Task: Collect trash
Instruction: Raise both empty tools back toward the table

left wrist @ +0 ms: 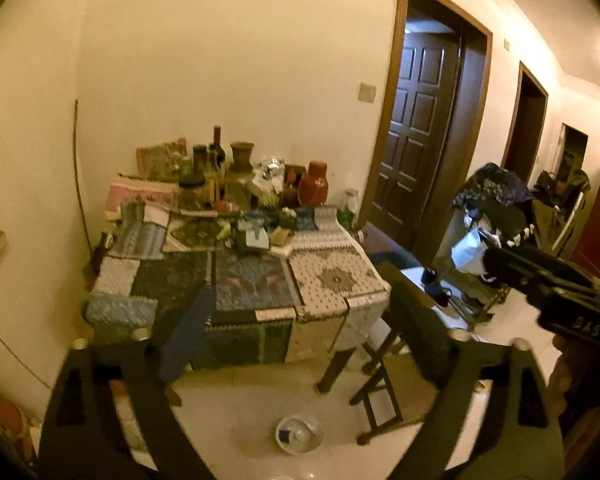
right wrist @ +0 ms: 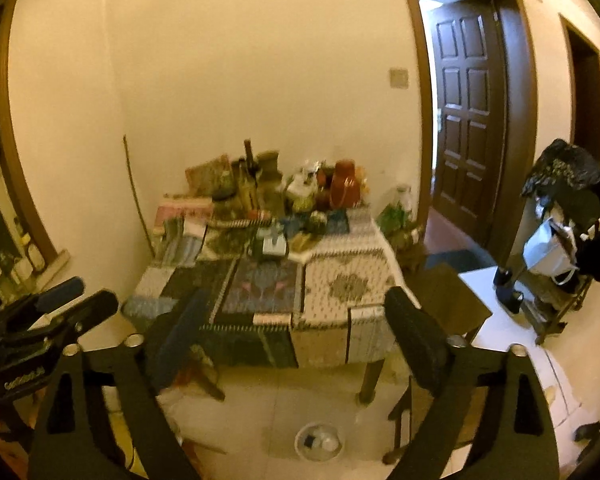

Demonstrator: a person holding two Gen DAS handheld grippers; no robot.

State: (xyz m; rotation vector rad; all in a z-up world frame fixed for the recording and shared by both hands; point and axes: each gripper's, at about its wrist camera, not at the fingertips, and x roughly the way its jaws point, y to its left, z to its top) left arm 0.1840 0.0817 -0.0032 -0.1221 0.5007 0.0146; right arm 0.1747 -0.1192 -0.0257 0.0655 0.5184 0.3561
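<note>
A table (left wrist: pixel 332 280) (right wrist: pixel 344 280) under a patchwork cloth stands against the far wall. Small scraps and wrappers (left wrist: pixel 256 232) (right wrist: pixel 274 242) lie near its middle. A small white bin (left wrist: pixel 299 434) (right wrist: pixel 319 442) with some items in it stands on the floor in front of the table. My left gripper (left wrist: pixel 300 320) is open and empty, held well short of the table. My right gripper (right wrist: pixel 300 332) is open and empty too, beside the left one. The right gripper shows at the right edge of the left wrist view (left wrist: pixel 548 276); the left one shows at the left edge of the right wrist view (right wrist: pixel 60 312).
Bottles, jars and a red vase (left wrist: pixel 314 184) (right wrist: pixel 344 184) crowd the table's back. A dark folding chair (left wrist: pixel 384 360) stands at the table's right corner. A cluttered rack with bags (left wrist: pixel 492 216) (right wrist: pixel 564 232) and a white surface (right wrist: pixel 496 320) are at right. A brown door (left wrist: pixel 420 128) stands open.
</note>
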